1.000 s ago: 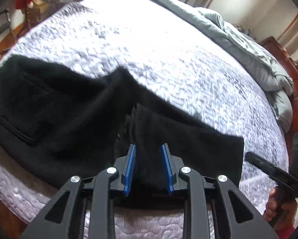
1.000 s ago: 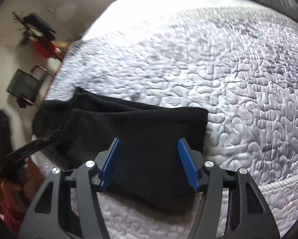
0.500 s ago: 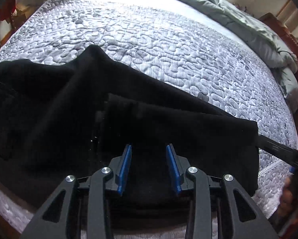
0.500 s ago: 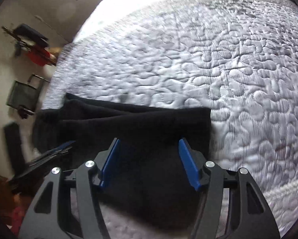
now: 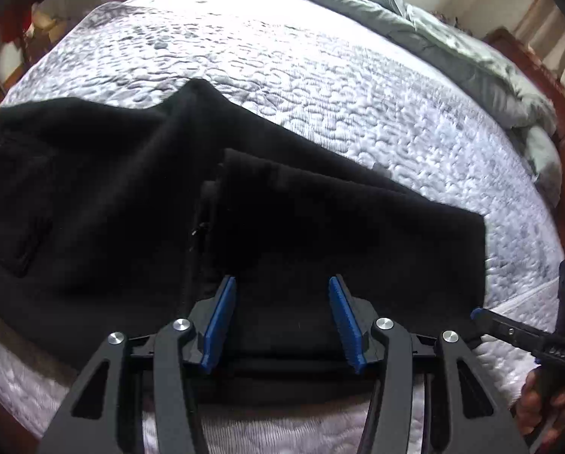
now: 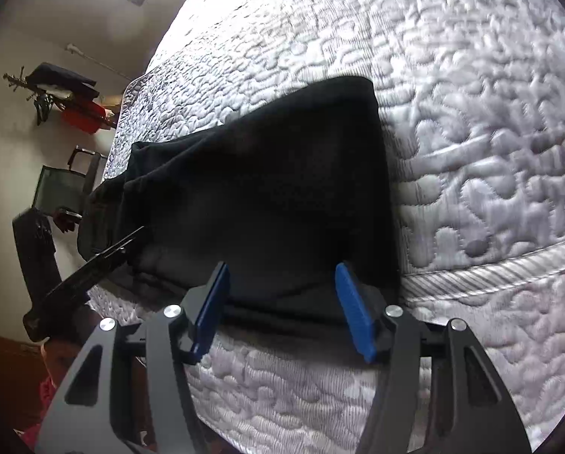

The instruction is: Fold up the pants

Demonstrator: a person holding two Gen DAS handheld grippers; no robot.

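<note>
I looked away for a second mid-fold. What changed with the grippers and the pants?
The left gripper let go of the pants; its jaws are opening, clear of the cloth. The folded leg has dropped flat. The right gripper, closing slightly, moved nearer the fold, still gripping nothing. The pants stay on the bed.

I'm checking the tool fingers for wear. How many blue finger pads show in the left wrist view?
2: one blue pad left of the gap, the other right of it, both over the black pants. The opposite gripper's pads are hidden.
</note>
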